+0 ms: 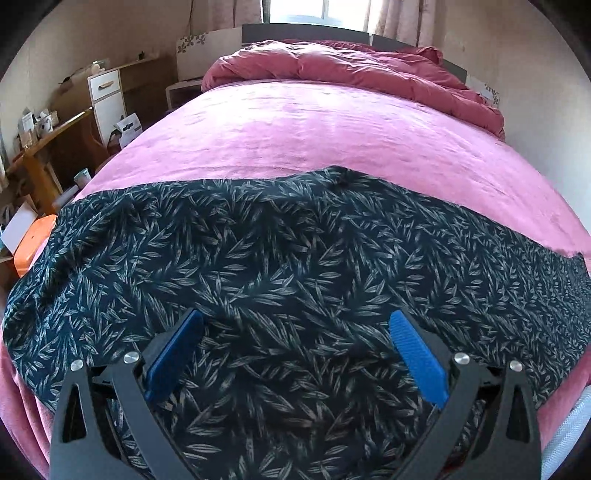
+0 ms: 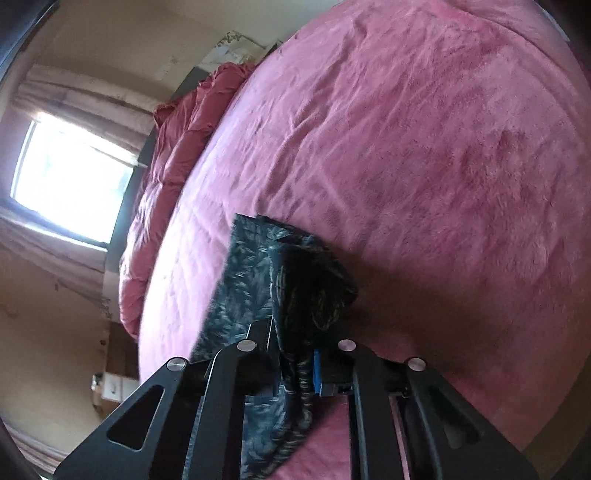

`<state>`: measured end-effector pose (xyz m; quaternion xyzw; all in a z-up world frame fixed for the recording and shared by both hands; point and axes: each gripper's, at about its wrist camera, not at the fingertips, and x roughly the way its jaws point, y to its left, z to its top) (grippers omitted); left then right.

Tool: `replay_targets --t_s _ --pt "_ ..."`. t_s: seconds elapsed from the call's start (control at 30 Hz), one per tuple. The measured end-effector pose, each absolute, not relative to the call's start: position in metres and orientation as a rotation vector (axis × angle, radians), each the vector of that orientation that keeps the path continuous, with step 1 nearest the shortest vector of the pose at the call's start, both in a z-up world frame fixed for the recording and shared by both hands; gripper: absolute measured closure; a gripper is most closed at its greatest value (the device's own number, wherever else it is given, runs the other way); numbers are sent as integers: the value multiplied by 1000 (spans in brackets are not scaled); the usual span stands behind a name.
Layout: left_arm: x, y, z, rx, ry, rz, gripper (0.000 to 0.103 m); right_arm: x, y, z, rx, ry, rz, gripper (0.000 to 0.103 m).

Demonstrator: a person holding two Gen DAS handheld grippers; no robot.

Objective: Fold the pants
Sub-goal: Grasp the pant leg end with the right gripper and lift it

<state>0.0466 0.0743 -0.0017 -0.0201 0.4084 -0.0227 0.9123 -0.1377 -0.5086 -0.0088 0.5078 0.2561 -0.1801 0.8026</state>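
While the big bed fills most of both views, its pink blanket lies smooth and wide. A red quilt is bunched up at the far end, at 12 o'clock in the left wrist view, under the bright window. The dark pants with pale leaf shapes lie spread flat across the near part of the blanket, from 9 o'clock to 3 o'clock. A white cabinet and a wooden table stand by the wall at 10 o'clock, and an orange box sits low at 9 o'clock.

The left gripper hangs over the pants at 6 o'clock. Its blue pads stand far apart, and nothing is between them.

The right gripper is at 6 o'clock in its own view. Its jaws are squeezed almost closed on a bunched fold of the pants, and the cloth pokes up past the tips, above the blanket.
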Motion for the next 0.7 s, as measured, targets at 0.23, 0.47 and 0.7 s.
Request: replay_targets --t_s 0.23,0.47,0.7 --pt "46 91 -2 -51 820 33 2 -141 -480 46 1045 478 -326 93" --pt "49 106 -7 -39 816 78 2 -126 -426 104 892 444 -262 93" --pt "45 119 -3 -71 803 103 2 -104 -353 135 764 447 -137 93"
